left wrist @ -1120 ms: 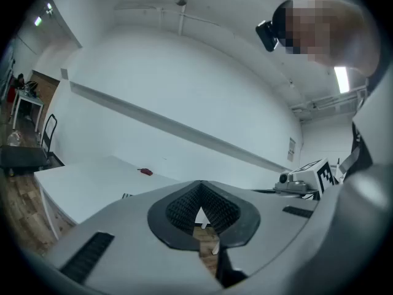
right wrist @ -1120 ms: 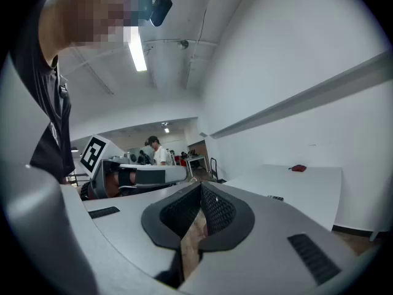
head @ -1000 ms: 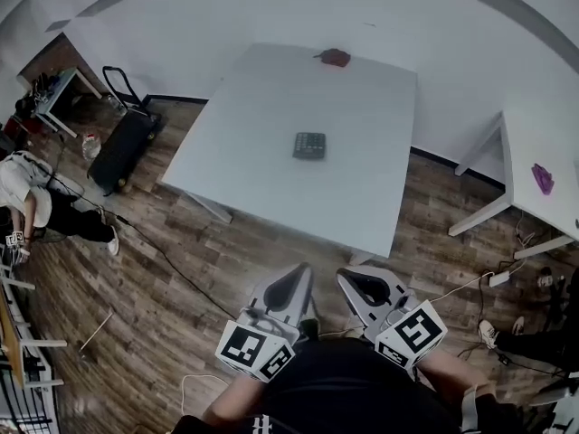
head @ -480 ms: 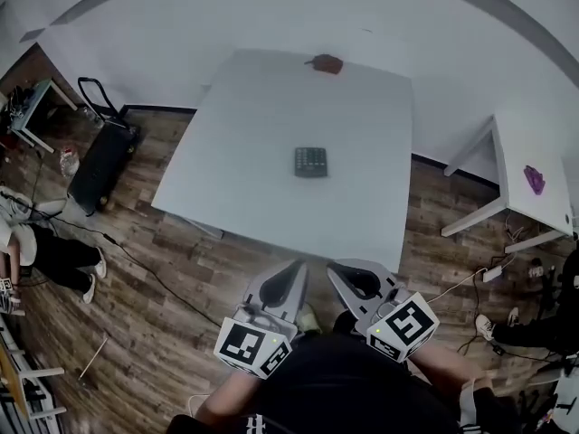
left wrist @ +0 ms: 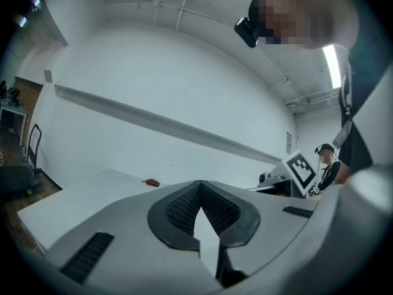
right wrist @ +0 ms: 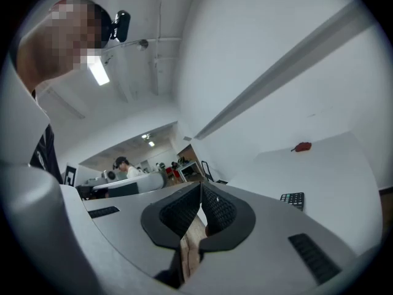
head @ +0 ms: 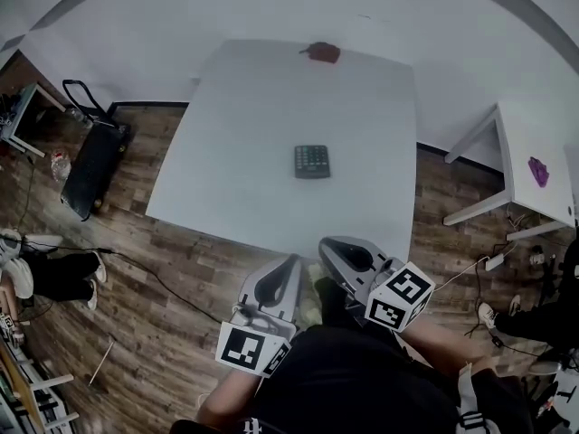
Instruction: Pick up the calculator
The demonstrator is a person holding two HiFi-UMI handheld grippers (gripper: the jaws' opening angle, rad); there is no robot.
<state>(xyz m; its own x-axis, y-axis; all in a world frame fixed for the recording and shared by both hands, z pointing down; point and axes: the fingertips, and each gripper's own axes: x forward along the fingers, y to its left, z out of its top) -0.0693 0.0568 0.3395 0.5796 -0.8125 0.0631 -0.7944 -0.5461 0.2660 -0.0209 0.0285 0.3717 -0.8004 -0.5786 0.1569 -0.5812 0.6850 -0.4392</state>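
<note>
The calculator [head: 311,161], small and dark with rows of keys, lies flat near the middle of the white table [head: 244,125]. It also shows at the right in the right gripper view [right wrist: 293,200]. Both grippers hang over the wood floor, short of the table's near edge and well apart from the calculator. My left gripper [head: 290,259] is shut with nothing in it, its tips meeting in its own view [left wrist: 199,184]. My right gripper [head: 327,243] is also shut and empty [right wrist: 201,185], and sits slightly closer to the table edge.
A small red object [head: 323,52] lies at the table's far edge. A second white table [head: 534,143] at the right bears a purple thing [head: 539,171]. A black cart [head: 86,165] stands on the floor at the left, with cables and a person's legs [head: 54,274] nearby.
The view has moved closer to the table. My right gripper has moved forward toward the table's near edge; the left has stayed low. Both stay shut.
</note>
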